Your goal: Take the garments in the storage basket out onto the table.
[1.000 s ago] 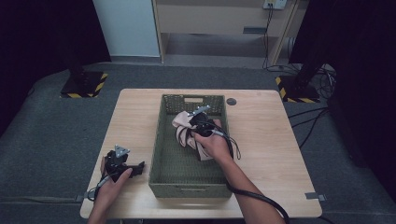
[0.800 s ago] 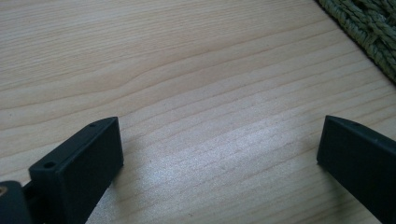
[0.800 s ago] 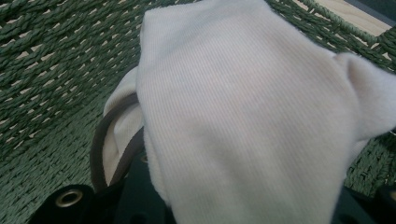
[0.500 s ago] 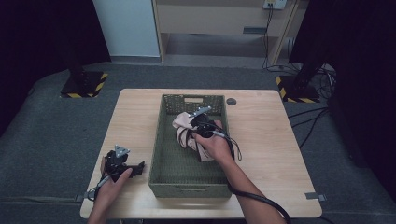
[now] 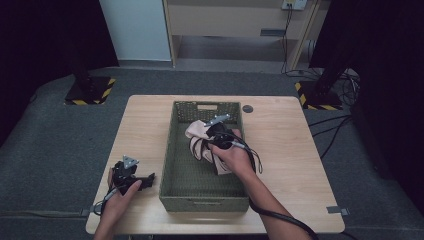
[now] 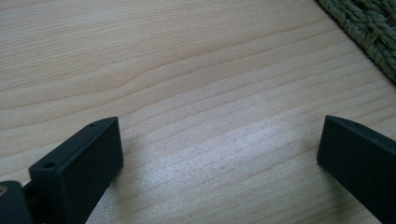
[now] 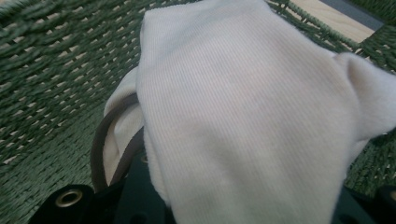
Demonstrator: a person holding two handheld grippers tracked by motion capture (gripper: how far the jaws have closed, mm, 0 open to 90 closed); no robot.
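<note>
Right gripper [image 5: 216, 134] clenching pale cloth [image 5: 196, 136] inside green basket [image 5: 176, 150]; left gripper [image 5: 148, 179] lying released near desk's front-left corner

Looked all over — no words, brand names, labels or numbers I can actually read anywhere, nothing printed that comes through sharp enough.

The green woven rectangular basket [image 5: 205, 197] stands in the middle of the light wooden table [image 5: 285, 145], its walls barring level passage; entry is from above. Inside, the cream ribbed cloth [image 5: 196, 137] takes the far half, leaving the near floor bare. Open tabletop runs left and right of the basket; a small dark round disc [image 5: 247, 108] lies at the far right.
</note>
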